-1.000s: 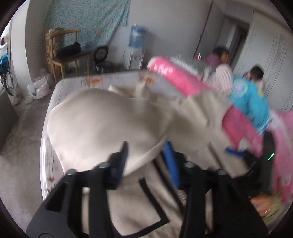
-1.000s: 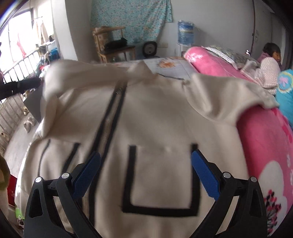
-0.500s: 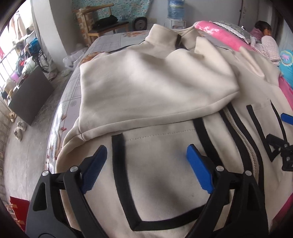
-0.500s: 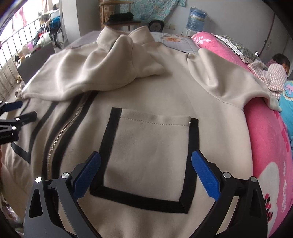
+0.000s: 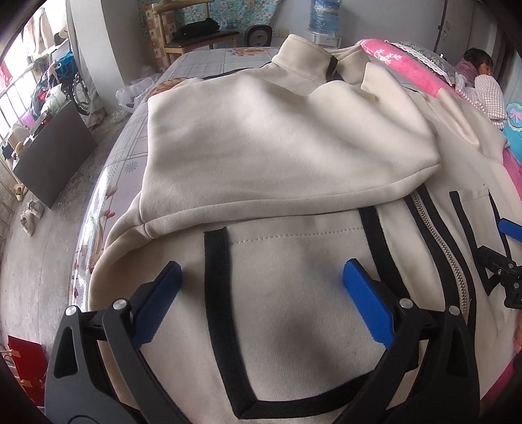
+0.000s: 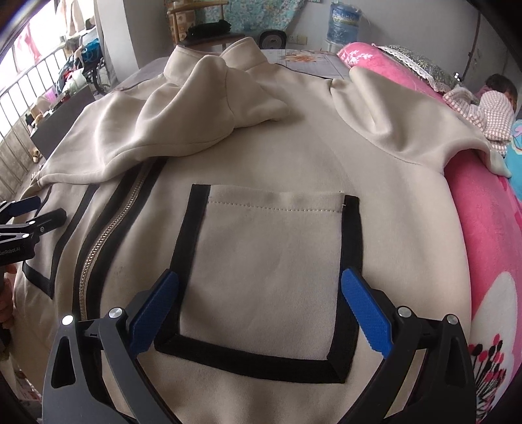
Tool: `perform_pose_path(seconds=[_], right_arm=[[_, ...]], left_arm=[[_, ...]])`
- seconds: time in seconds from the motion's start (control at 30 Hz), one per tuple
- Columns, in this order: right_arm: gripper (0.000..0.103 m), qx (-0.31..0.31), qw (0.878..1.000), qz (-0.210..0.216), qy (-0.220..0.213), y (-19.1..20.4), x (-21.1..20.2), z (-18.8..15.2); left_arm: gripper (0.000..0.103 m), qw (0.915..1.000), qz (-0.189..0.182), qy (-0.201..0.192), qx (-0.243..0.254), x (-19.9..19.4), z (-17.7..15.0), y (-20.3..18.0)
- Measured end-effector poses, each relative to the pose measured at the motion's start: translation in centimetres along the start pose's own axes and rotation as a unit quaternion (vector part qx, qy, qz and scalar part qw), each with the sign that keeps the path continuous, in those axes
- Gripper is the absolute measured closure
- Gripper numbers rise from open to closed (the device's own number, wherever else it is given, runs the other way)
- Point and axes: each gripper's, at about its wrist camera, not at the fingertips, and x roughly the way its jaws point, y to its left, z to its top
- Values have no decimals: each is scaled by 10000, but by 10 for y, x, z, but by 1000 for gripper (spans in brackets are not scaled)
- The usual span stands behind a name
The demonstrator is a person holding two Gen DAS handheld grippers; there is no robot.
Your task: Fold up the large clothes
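Observation:
A large cream zip jacket [image 5: 293,156] with black trim lies front up on the bed; it also shows in the right wrist view [image 6: 293,140]. Its left sleeve [image 5: 277,169] is folded across the chest. Its right sleeve [image 6: 407,127] lies out over a pink blanket [image 6: 483,228]. My left gripper [image 5: 261,274] is open and empty just above the jacket's left pocket [image 5: 293,293]. My right gripper [image 6: 259,283] is open and empty above the right pocket [image 6: 270,257]. Each gripper's tip shows at the edge of the other's view [image 5: 502,257] [image 6: 29,215].
The bed's patterned sheet [image 5: 137,153] ends at the left with bare floor [image 5: 42,234] and a dark cabinet [image 5: 52,153] below. A wooden chair [image 5: 195,32] and a water dispenser [image 5: 323,16] stand at the back. A person [image 5: 483,84] lies at the far right.
My left gripper let go of the sleeve, which now lies folded across the chest. It drew back over the left pocket and opened. The right gripper stayed open over the right pocket.

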Motion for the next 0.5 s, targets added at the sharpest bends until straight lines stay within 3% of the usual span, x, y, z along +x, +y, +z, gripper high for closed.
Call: perform_pose_path(seconds=[0.5], right_arm=[[6,32,9998,0,194,-1,2,6]], left_arm=[[7,9999,44,-115,-78,-1,-4,-3]])
